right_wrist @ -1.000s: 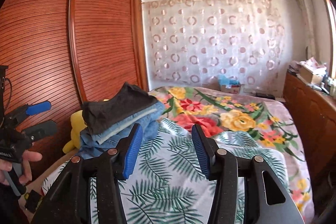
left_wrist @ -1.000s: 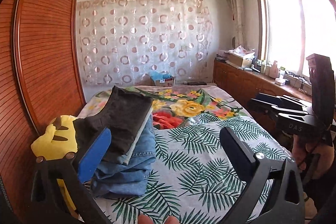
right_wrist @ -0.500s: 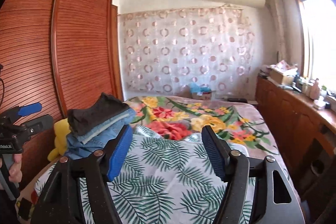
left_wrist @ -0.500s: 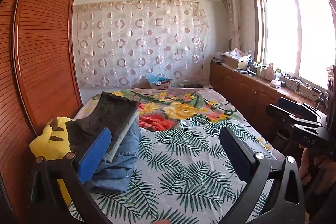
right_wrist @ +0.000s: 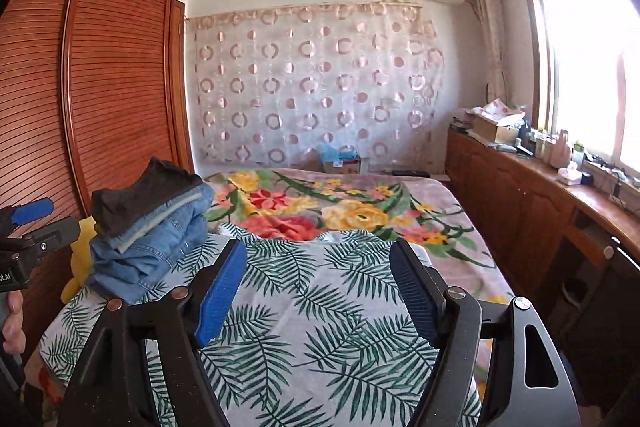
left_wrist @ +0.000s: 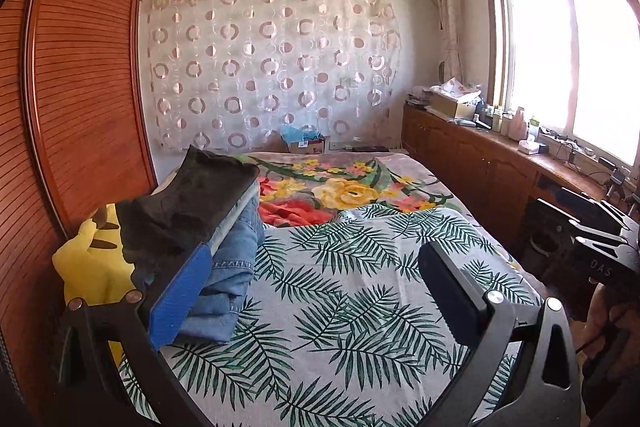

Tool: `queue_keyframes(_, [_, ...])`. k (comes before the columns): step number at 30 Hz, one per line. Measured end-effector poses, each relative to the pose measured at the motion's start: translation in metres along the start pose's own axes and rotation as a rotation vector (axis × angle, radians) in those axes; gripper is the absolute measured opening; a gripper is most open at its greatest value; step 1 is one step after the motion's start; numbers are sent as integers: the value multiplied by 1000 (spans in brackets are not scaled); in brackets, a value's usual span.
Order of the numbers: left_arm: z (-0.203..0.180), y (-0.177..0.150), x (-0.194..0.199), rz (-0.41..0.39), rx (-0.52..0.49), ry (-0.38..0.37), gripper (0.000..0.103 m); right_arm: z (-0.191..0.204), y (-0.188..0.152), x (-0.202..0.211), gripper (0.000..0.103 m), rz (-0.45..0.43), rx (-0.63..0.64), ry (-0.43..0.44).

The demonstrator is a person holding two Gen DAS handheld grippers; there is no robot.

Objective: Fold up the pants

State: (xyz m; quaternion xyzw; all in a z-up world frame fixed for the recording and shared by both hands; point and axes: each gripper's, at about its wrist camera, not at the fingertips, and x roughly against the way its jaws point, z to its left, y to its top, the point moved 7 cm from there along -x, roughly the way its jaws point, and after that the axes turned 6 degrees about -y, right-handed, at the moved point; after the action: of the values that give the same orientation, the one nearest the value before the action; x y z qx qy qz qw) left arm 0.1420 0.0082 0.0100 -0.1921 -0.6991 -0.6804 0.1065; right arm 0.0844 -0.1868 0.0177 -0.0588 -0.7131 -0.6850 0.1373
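Observation:
A stack of folded pants (left_wrist: pixel 208 227) lies at the left side of the bed: blue jeans below, a dark pair on top. It also shows in the right wrist view (right_wrist: pixel 152 231). My left gripper (left_wrist: pixel 312 279) is open and empty, held above the leaf-print sheet (left_wrist: pixel 340 291), with its left finger just in front of the stack. My right gripper (right_wrist: pixel 320 283) is open and empty above the same sheet (right_wrist: pixel 312 339), to the right of the stack. Each gripper shows at the edge of the other's view.
A yellow plush toy (left_wrist: pixel 88 259) sits between the stack and the wooden wardrobe (left_wrist: pixel 80 87) on the left. A floral blanket (left_wrist: pixel 340 191) covers the far bed. A wooden counter (left_wrist: pixel 500 163) with clutter runs under the window on the right.
Both grippers have pulled back and risen from the bed, so the stack looks smaller and more of the room shows. The right gripper's jaws have opened wider.

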Motion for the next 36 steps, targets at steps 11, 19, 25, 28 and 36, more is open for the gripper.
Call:
queue_keyframes(11, [4,-8,-5,22,-1,12,103,2,5,-1,76,17,-2,-5])
queue_keyframes(19, [4,-11,-7,28,0,15,103,-12,-3,-1,76,15,-9,6])
queue_keyframes(25, [4,-10,-7,26,-3,18,103,-15,-9,1,76,13,-9,7])
queue_keyframes(28, [5,-12,-7,26,-1,16,103,-15,-11,2,76,12,-8,9])
queue_keyframes(36, [5,-13,-7,28,-2,18,103,-15,-12,1,76,11,-6,10])
